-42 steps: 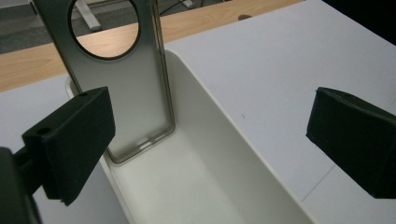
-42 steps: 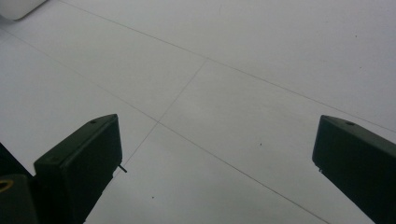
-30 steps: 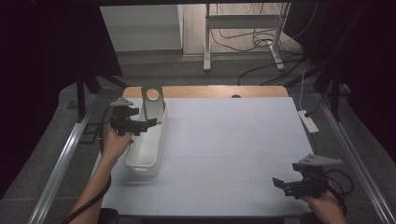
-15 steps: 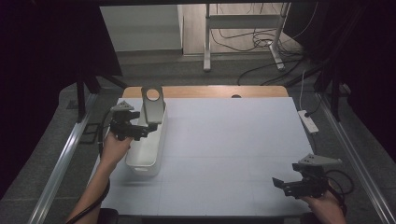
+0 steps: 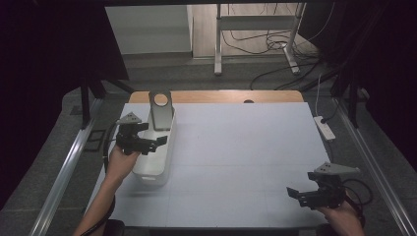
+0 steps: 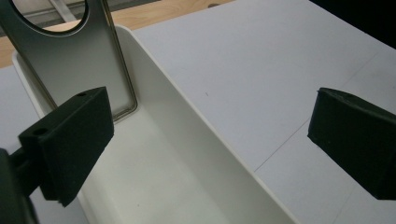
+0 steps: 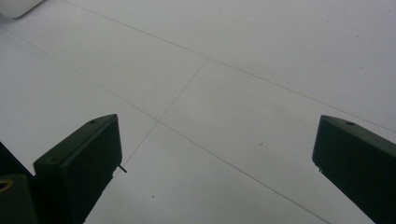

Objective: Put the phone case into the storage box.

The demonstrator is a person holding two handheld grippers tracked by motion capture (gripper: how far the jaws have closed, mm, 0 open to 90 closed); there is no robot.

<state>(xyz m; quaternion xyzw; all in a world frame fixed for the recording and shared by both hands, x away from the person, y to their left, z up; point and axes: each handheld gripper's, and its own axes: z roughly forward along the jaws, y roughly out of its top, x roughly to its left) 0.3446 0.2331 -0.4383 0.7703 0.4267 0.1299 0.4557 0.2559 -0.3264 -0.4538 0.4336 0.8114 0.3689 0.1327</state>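
Note:
A long white bin (image 5: 155,150) lies on the left of the white table (image 5: 236,147). A grey metal plate with a round hole (image 5: 160,109) stands upright at the bin's far end; the same plate (image 6: 70,60) rises inside the bin (image 6: 187,154) in the left gripper view. My left gripper (image 5: 156,140) hovers over the bin's middle, open, with nothing between its jaws. Its pads (image 6: 70,140) straddle the bin's right wall. My right gripper (image 5: 299,193) sits low near the table's front right corner, open over bare table (image 7: 210,93).
A white power strip (image 5: 324,127) lies by the table's right edge. A wooden strip (image 5: 221,97) runs along the far edge. Cables and a metal stand's legs (image 5: 255,44) cover the floor beyond. Metal rails flank both sides.
My left gripper has drifted slightly back and left over the bin. The right gripper has not moved.

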